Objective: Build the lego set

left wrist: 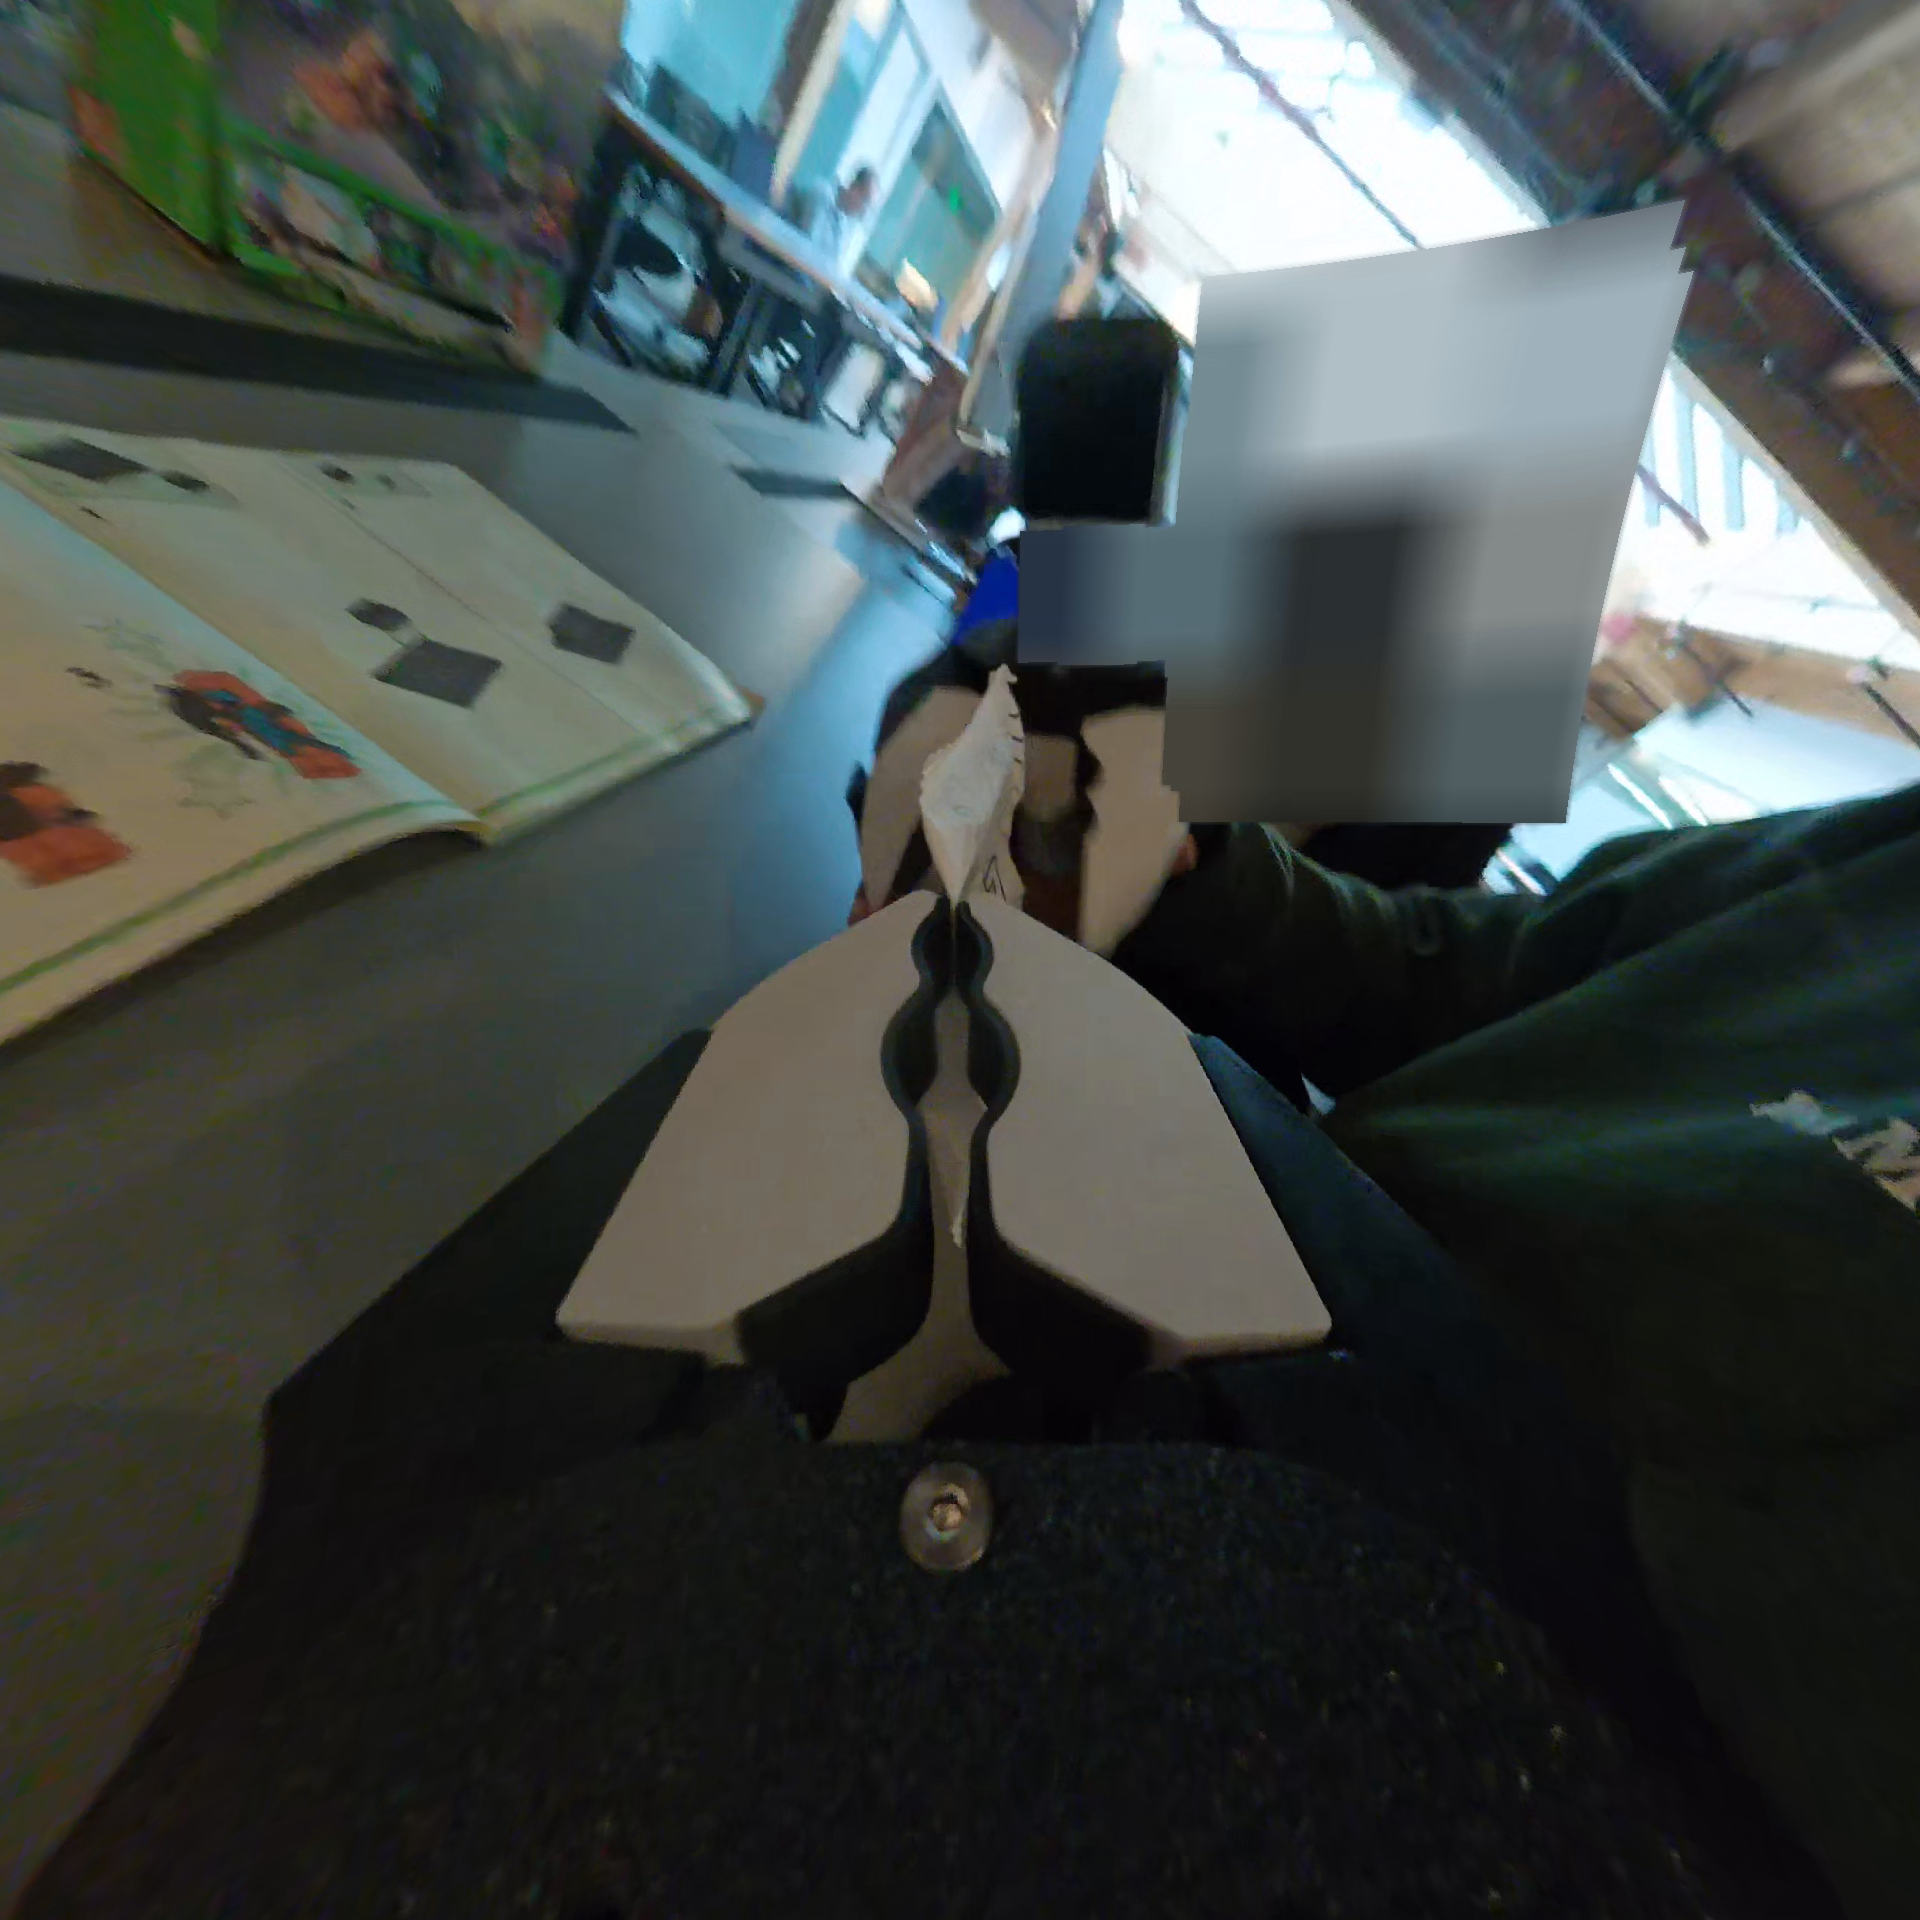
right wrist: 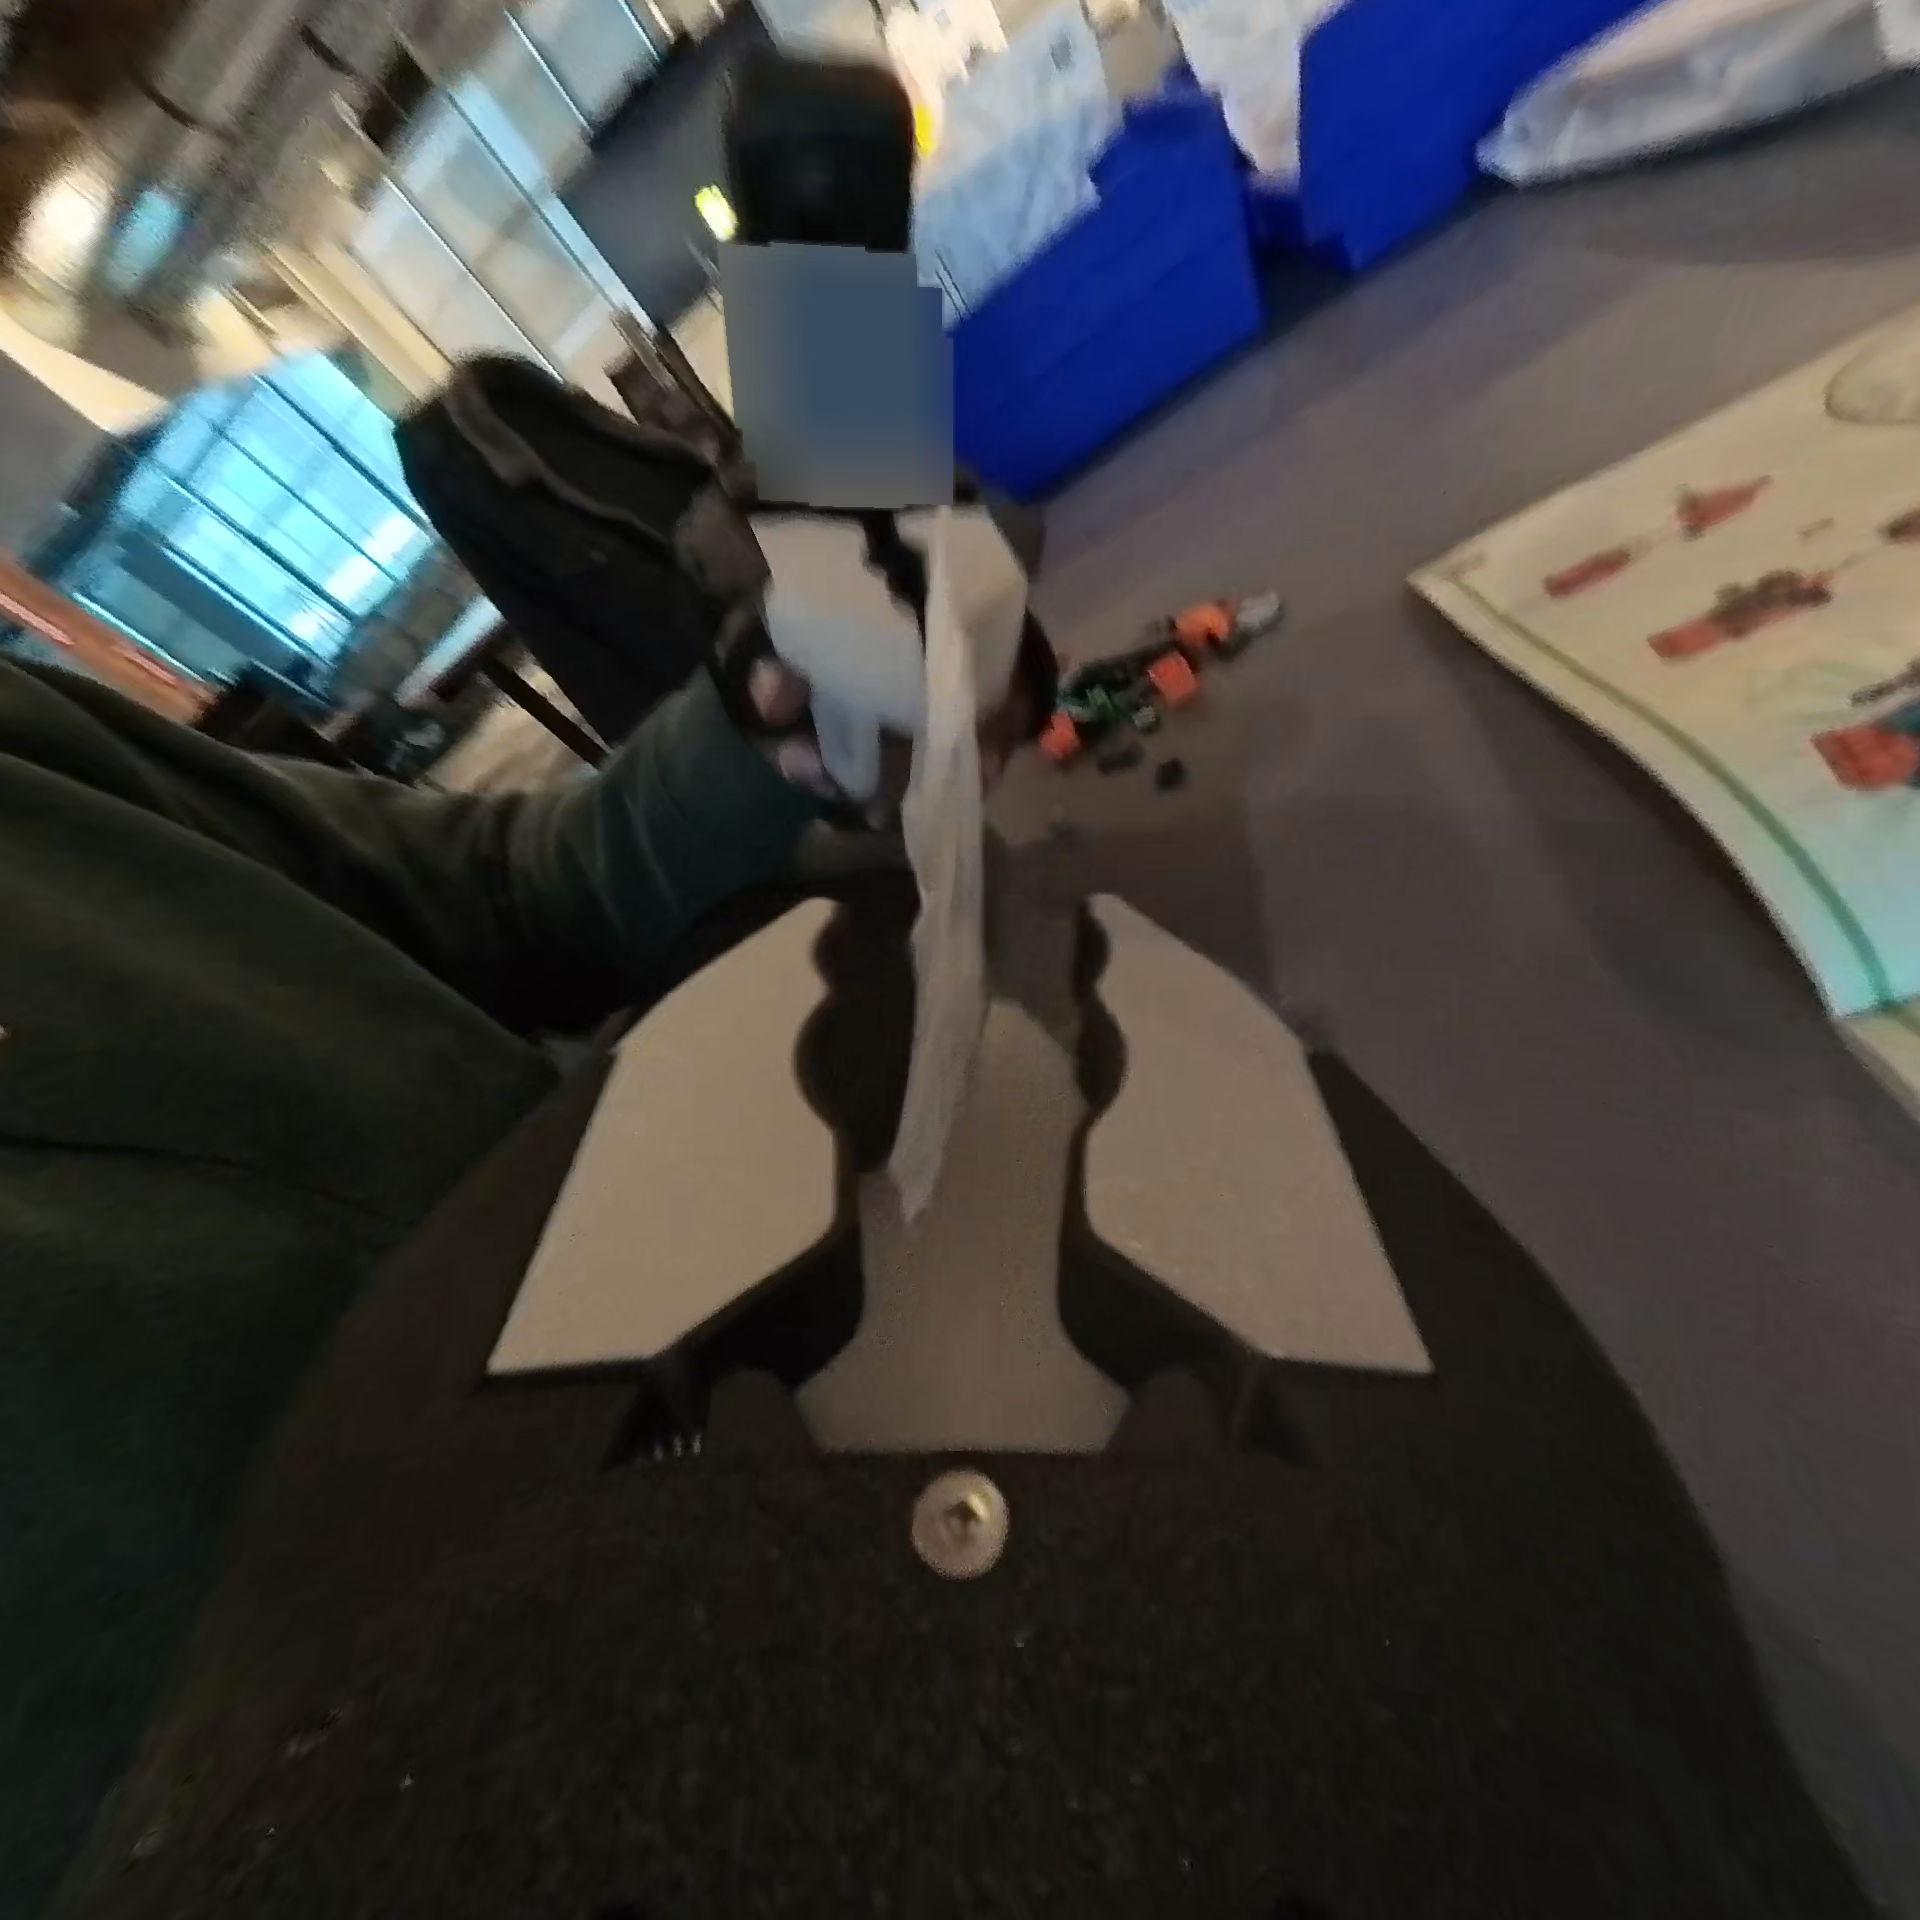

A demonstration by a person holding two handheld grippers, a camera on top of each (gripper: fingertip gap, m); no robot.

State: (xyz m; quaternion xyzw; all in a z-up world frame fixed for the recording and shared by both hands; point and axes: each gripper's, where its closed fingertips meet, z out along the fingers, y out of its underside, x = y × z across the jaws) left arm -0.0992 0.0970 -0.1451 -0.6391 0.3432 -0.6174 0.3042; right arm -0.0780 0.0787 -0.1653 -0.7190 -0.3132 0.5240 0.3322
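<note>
Grey tabletop [right wrist: 1455, 935] below both grippers, blurred windows and blue bins [right wrist: 1122, 312] far behind.

Left gripper [left wrist: 954, 909]: fingers pressed together, clamped on a white paper bag [left wrist: 971, 790] pinched between the tips, with a crumpled sliver running down the narrow slot between the dark pads. Bag rising past the tips toward the other gripper beyond. Dark green sleeve [left wrist: 1558, 1039] crossing on the right of that view. Farther left on the table, open instruction booklet [left wrist: 343, 675] lying flat; beyond it, green lego box [left wrist: 312, 187] standing near the table's far edge.

Right gripper [right wrist: 961, 909]: fingers spread apart with a clear gap, white bag hanging loose down the middle of that gap; contact with either pad not clear through the blur. Bag's upper end held at the left gripper straight ahead, gripped by a hand [right wrist: 779, 707] in the green sleeve. Farther off on the tabletop, small heap of loose lego pieces [right wrist: 1153, 675], orange, green and black, lying apart from both grippers. Booklet at the right edge.
</note>
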